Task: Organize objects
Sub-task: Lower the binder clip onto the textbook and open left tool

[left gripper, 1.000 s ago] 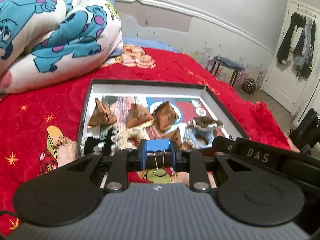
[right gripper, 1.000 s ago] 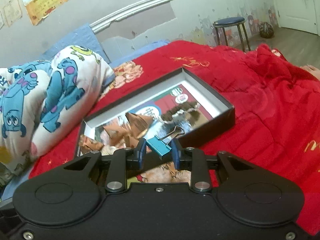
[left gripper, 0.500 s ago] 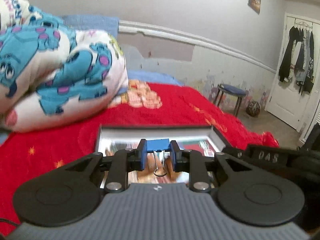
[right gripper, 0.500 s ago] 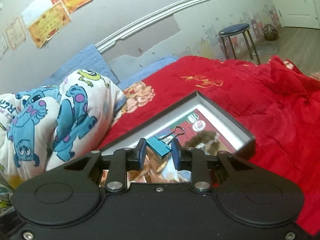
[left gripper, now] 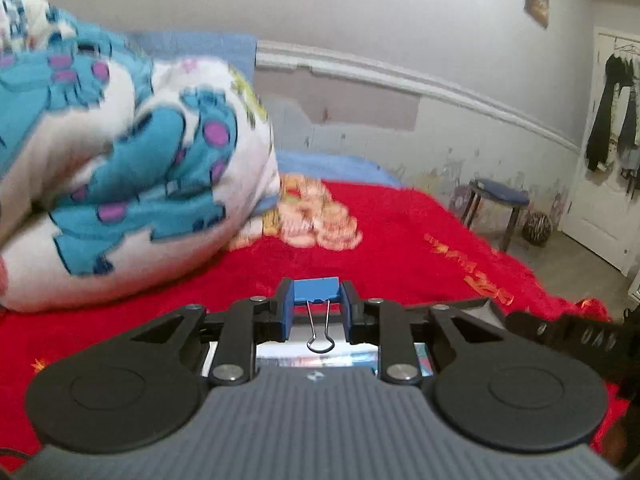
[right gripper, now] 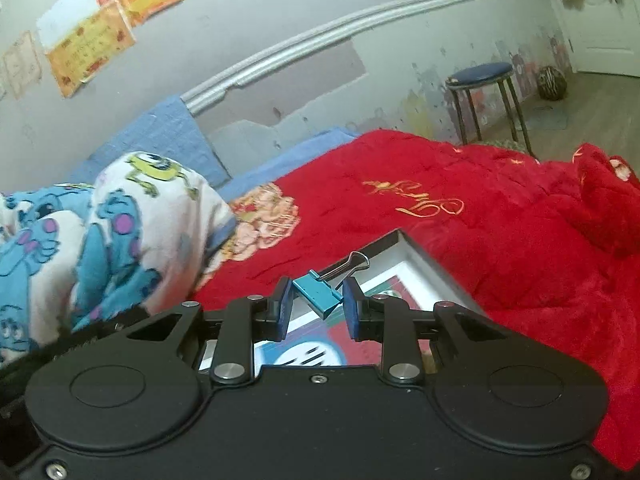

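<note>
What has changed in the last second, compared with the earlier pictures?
Both grippers drew back from the box: its contents filled the view before, and now only its far corner shows. Nothing was let go: the left gripper keeps its blue binder clip, the right gripper its teal binder clip.

The left gripper point(left gripper: 316, 308) pinches a blue binder clip point(left gripper: 315, 291) between its pads, the clip's wire handle hanging down toward the camera. Just below the fingers a strip of the box point(left gripper: 320, 350) shows, mostly hidden by the gripper body. A red blanket point(left gripper: 400, 256) covers the bed. A blurred white-and-blue cartoon quilt point(left gripper: 120, 168) is bunched at the left. By the far wall stands a stool point(left gripper: 496, 208), a dark ball point(left gripper: 537, 229) beside it, and clothes point(left gripper: 616, 112) hang on the door at right.
</note>
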Available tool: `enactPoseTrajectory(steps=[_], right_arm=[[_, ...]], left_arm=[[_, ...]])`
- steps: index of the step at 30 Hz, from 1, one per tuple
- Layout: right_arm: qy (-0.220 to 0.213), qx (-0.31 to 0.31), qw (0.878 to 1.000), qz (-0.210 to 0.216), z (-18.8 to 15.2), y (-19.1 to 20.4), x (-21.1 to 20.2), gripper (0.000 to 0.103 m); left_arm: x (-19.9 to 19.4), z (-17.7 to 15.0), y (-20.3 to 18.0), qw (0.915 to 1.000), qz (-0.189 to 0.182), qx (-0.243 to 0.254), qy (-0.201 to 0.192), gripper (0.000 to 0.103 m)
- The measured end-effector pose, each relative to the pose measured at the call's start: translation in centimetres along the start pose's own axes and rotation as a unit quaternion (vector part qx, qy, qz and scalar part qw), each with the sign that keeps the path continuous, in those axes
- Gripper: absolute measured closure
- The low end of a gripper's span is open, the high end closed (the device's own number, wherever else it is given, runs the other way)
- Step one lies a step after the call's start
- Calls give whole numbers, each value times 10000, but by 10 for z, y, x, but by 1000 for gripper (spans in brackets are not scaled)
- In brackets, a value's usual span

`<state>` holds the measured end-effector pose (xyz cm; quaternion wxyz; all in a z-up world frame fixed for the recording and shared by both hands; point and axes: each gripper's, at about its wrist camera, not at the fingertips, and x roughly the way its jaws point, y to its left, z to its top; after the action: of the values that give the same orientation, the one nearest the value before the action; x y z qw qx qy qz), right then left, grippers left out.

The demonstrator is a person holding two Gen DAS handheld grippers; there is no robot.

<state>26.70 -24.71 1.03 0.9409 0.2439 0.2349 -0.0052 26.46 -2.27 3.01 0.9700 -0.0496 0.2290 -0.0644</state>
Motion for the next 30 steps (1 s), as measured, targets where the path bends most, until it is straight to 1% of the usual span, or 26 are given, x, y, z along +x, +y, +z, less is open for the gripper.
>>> enactPoseTrajectory(steps=[3,7,10,12,14,20,30], right_arm=[[235,48,9997,22,6,-10,24,77],[486,216,9985,143,4,-19,46,77],[719,-166,9973,53,-4,-10,57,77],[788,-398,9961,-1,-12,-1,59,77],[872,-483,9950,-15,-18,2,62,77],[1050,-788,9913,4,-31,15,66,77],[1261,-768,9890,-70,-36,13,74,77]], left_arm=[[20,-12,10,9994,-21,-52,329,75],[35,-27,12,9982,39,-52,591,75],[38,-33,8,9972,139,10,737,75],[38,-36,6,9966,197,85,791,75],[38,-36,5,9960,257,154,842,75],[36,-34,5,9959,262,146,857,75],[41,-37,2,9943,248,133,1029,75]])
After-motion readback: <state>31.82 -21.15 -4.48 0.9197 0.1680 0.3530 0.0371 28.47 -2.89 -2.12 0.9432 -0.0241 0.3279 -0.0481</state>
